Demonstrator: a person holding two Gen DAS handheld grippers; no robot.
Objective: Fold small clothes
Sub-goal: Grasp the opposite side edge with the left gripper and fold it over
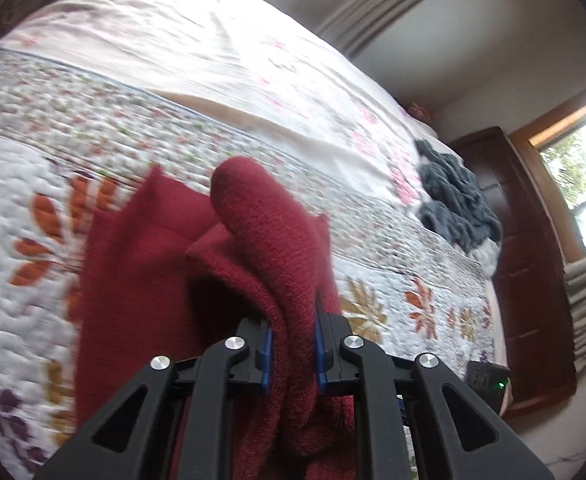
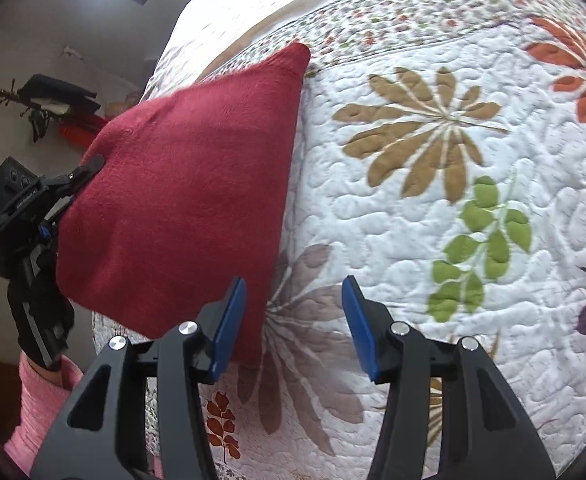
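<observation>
Fold's looking approx halfway: red knit garment [image 2: 181, 200] is lying doubled on the floral quilt [image 2: 453, 240], one edge being lifted w/ the left gripper [image 1: 293, 344] clamping it. Right gripper [image 2: 295, 320] is hovering beside it, jaws spread, nothing held. Grey clothes [image 1: 457, 204] are waiting, unfolded, further along the bed. Curtains [image 1: 377, 12], window behind.
</observation>
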